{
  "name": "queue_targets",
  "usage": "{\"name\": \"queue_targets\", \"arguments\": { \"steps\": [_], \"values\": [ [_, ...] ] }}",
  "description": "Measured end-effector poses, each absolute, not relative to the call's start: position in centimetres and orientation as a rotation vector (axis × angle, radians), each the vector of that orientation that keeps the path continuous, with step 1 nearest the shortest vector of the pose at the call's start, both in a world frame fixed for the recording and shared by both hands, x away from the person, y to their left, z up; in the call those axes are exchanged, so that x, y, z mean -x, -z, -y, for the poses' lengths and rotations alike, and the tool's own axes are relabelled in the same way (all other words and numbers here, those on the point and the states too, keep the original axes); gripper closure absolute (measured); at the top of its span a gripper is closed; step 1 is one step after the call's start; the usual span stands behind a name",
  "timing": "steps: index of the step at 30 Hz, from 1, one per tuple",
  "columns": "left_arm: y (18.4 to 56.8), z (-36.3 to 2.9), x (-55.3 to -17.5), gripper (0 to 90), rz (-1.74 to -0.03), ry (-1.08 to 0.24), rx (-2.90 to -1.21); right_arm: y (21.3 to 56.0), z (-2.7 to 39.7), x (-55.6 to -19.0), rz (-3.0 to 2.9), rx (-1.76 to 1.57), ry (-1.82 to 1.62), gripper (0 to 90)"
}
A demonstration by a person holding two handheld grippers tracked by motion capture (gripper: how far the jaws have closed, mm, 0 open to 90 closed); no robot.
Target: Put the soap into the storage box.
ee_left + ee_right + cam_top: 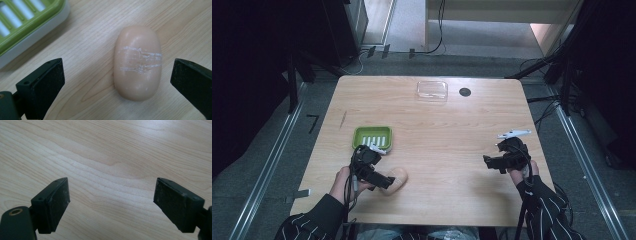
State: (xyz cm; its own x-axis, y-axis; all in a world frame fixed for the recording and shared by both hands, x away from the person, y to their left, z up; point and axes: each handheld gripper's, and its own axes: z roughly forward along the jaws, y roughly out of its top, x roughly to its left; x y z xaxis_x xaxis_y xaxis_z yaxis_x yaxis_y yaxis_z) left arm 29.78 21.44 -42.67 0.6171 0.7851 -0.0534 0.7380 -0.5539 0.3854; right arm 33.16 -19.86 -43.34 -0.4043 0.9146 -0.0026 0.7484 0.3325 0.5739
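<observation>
Approach to the soap, seen from above and from both claws. My left claw (117, 82) stands released over the table (447, 130), its jaws spread wide with a bar of soap (137, 62) lying on the wood between them. The soap sits nearer the right-hand jaw than the left-hand one and touches neither. It lies flat, its long axis running away from the claw, with pale scratch marks across its middle. Ahead of the claw and to its left is a green soap dish (27, 22), slotted, apart from the soap. From above, the same claw (379, 177) partly covers the soap (399, 177), and the dish (372, 138) lies just beyond it.

My right claw (111, 202) is also released, holding nothing, with bare wood under its jaws; in the high view it (497, 162) rests well apart from the soap.

I judge the step in hand to be the grasp itself, not yet made. Next I should shift the left claw slightly towards the soap's side to centre it, lower, and close across the narrow width. The bar looks smooth and rounded, so a slanted squeeze could let it slip out.
</observation>
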Motion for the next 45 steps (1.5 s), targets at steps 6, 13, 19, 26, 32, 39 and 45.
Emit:
{"name": "queue_targets", "arguments": {
  "steps": [6, 13, 19, 26, 32, 39, 45],
  "values": [
    [43.1, -20.5, -29.7, 0.2, -1.210, -0.176, -2.527, 43.3, 20.0, -33.0, -2.275, -1.482, -0.719, 14.2],
    [43.4, -19.7, -29.7, 0.2, -1.207, -0.191, -2.549, 43.3, 20.0, -33.0, -2.274, -1.480, -0.718, 14.1],
    [43.8, -18.6, -29.7, 0.2, -1.189, -0.194, -2.580, 43.3, 20.0, -33.0, -2.273, -1.483, -0.718, 14.1],
    [44.0, -18.7, -30.0, 6.3, -1.189, -0.177, -2.588, 43.3, 20.1, -33.0, -2.272, -1.489, -0.712, 14.1],
    [44.4, -18.4, -29.9, 8.7, -1.166, -0.156, -2.615, 43.3, 20.0, -33.0, -2.275, -1.483, -0.713, 14.1],
    [44.6, -18.0, -29.9, 14.2, -1.147, -0.159, -2.627, 43.3, 20.0, -33.0, -2.270, -1.491, -0.709, 14.1],
    [44.8, -17.9, -29.9, 19.6, -1.143, -0.173, -2.641, 43.4, 20.1, -33.0, -2.269, -1.492, -0.709, 14.1]
  ]
}}
